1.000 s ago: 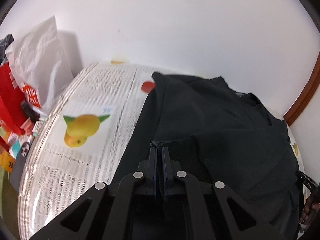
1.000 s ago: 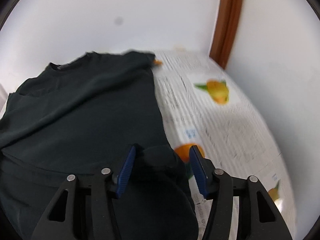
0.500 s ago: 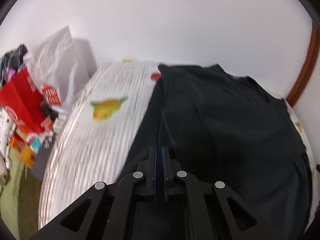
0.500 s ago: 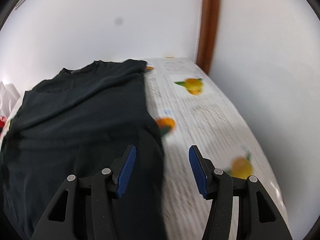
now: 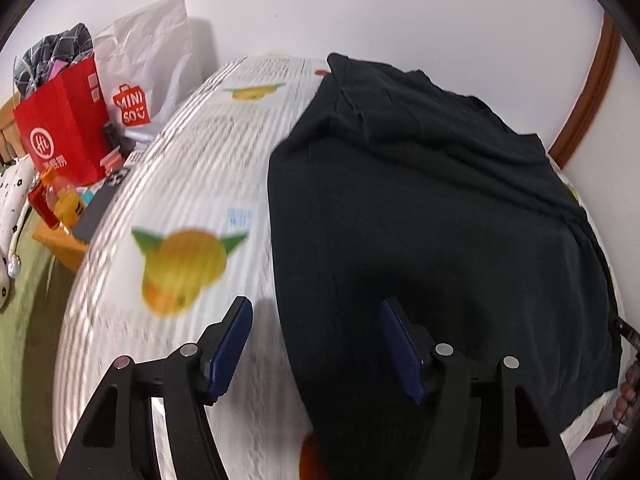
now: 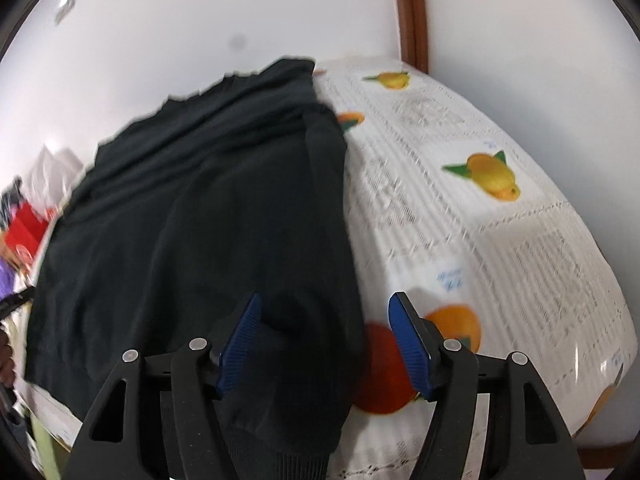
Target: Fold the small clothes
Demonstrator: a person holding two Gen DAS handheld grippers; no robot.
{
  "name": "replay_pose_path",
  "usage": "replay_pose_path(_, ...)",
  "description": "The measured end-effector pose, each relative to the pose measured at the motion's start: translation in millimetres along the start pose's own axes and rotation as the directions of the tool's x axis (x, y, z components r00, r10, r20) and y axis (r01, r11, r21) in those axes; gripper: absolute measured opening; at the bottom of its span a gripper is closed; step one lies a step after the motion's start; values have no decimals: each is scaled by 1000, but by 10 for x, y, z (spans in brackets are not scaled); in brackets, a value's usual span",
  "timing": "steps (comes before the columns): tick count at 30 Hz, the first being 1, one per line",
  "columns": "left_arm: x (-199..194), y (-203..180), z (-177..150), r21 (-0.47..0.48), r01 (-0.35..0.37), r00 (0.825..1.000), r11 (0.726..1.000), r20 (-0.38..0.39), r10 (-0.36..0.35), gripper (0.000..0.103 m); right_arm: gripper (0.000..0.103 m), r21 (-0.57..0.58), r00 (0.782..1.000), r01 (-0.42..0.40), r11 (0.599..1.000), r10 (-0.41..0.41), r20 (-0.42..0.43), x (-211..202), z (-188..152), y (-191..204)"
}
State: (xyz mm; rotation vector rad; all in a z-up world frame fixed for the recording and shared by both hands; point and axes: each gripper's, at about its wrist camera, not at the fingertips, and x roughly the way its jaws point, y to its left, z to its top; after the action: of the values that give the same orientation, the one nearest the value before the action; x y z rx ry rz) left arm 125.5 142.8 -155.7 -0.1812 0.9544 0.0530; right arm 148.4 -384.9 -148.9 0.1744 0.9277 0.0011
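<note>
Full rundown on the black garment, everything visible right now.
The black garment is soft, matte, knit-looking fabric, lying mostly flat on the fruit-print tablecloth. Its far end is rumpled with overlapping layers, and one side edge looks folded inward into a long straight edge. A ribbed hem or cuff shows at the near edge in the right wrist view. Both tongs are open: the left tongs straddle its left edge and the right tongs its right edge, neither gripping. No print or label is visible.

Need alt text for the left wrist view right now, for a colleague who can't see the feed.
The left gripper is open above the edge of a black garment spread on a fruit-print tablecloth. Red and white shopping bags stand beyond the table's left side.
</note>
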Motion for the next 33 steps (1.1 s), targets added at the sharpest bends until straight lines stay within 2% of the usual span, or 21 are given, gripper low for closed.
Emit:
replay_pose_path(3,-10,-90,-101,33,-33,999,999,20,32,63,65,-45,999,42,998,-41,19,89,13,145)
replay_pose_path(5,-16,-148,-127,38,-39,999,999,25,38,62,58,-81,996,81,993,-79,28,137,34,249)
replay_pose_path(7,-12,-218,-158,58,-78,997,995,33,76,54,34,-105,998,47,993,-44,35,146,40,310)
replay_pose_path(8,-12,-243,-170,66,-93,995,994,36,90,48,28,-109,999,41,993,-38,33,152,49,326)
replay_pose_path(9,-25,-260,-177,69,-81,996,994,42,79,42,15,-105,999,22,994,-20,27,149,59,323)
replay_pose_path(11,-45,-270,-179,65,-84,996,994,40,81,12,13,-70,1000,-9,997,11,18,133,81,275)
replay_pose_path(12,-56,-263,-168,62,-67,997,996,36,65,9,11,-59,999,-24,998,25,21,111,78,257)
replay_pose_path(14,-101,-224,-132,41,-42,999,998,29,41,8,11,-47,998,-47,998,50,47,7,70,207)
replay_pose_path(17,-300,-147,-70,4,21,997,1000,71,-21,8,10,-28,992,-91,995,94,89,-235,78,113)
replay_pose_path(22,-738,-61,47,2,132,979,991,154,-130,8,10,-28,975,-161,986,164,148,-648,129,76)
replay_pose_path(27,-995,-77,272,-4,150,960,989,239,-144,8,10,-33,963,-173,984,176,203,-866,319,102)
replay_pose_path(33,-981,-219,652,11,124,949,992,291,-122,8,10,-42,949,-193,980,197,245,-940,748,186)
